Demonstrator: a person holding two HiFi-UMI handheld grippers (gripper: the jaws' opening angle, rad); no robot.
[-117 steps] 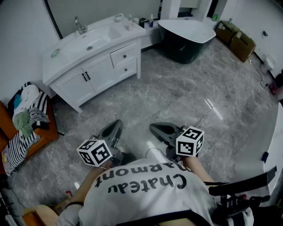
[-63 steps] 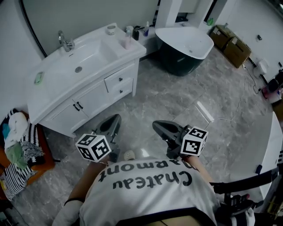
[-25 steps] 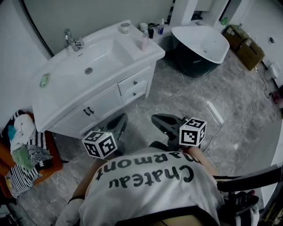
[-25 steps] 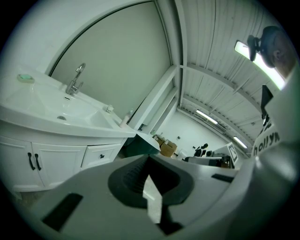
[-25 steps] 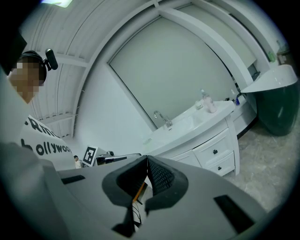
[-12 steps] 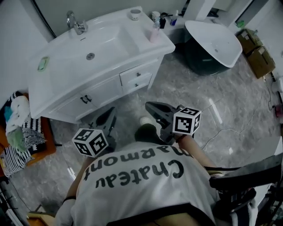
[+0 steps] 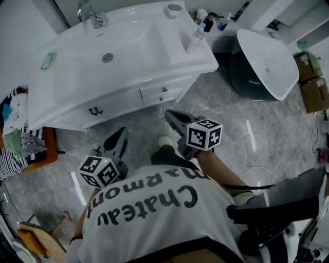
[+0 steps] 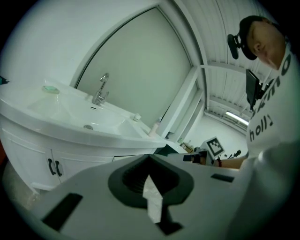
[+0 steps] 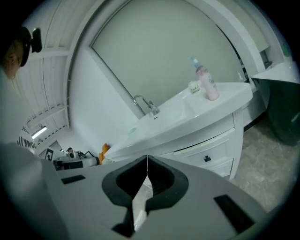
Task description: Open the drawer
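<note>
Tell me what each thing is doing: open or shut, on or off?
upper drawer: shut
lower drawer: shut
cabinet doors: shut
faucet: off, no water running
pink bottle: standing upright
left gripper: shut, empty
right gripper: shut, empty

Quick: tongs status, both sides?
Left tongs: closed, empty.
Right tongs: closed, empty.

Drawers [image 7: 163,93] right of cabinet doors [image 7: 95,109], under basin [image 7: 121,47]; tub [image 7: 267,61] further right; bottle [image 7: 195,42], probably soap, on countertop [image 7: 207,60].
</note>
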